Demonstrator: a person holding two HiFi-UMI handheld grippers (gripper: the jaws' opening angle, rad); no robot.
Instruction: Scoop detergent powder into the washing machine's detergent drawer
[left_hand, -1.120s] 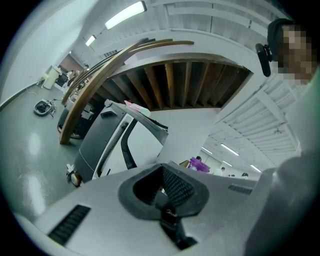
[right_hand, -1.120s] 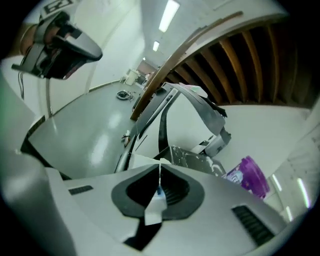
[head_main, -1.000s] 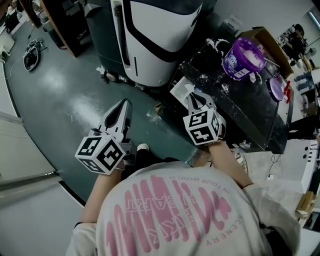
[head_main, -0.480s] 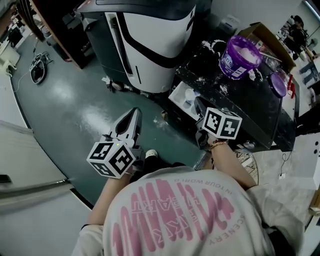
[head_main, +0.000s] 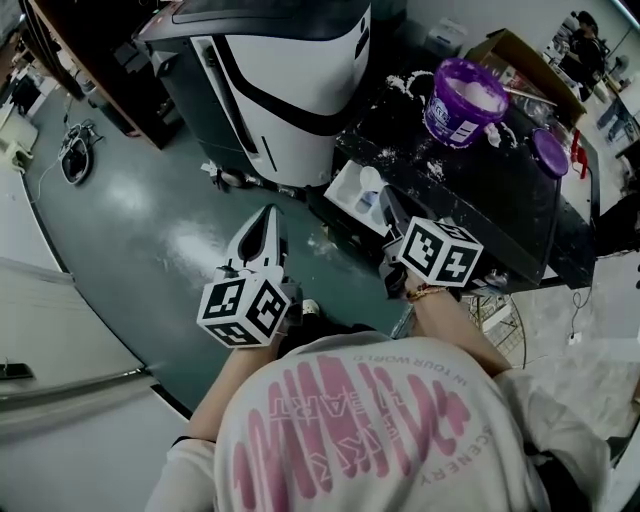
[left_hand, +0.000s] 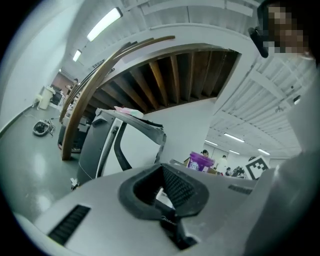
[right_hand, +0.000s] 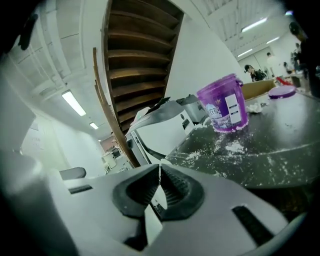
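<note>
Right hand-held gripper (right_hand: 159, 172) is pinching, jaws nearly together, what looks like a light, stiff plastic scoop (right_hand: 151, 220) by its thin handle, hovering at the white detergent drawer (head_main: 345, 195) by the tabletop (head_main: 500, 200) edge, purple powder tub (head_main: 463, 100) well behind, left hand-held gripper (left_hand: 162, 175) hanging closed and empty.

Two grippers (head_main: 266, 215) (head_main: 384, 200), one tub (head_main: 463, 100), one lid (head_main: 550, 152)

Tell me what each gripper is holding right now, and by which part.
The right gripper is shut on the white scoop, clamped by its flat handle. The left gripper is shut and holds nothing.
</note>
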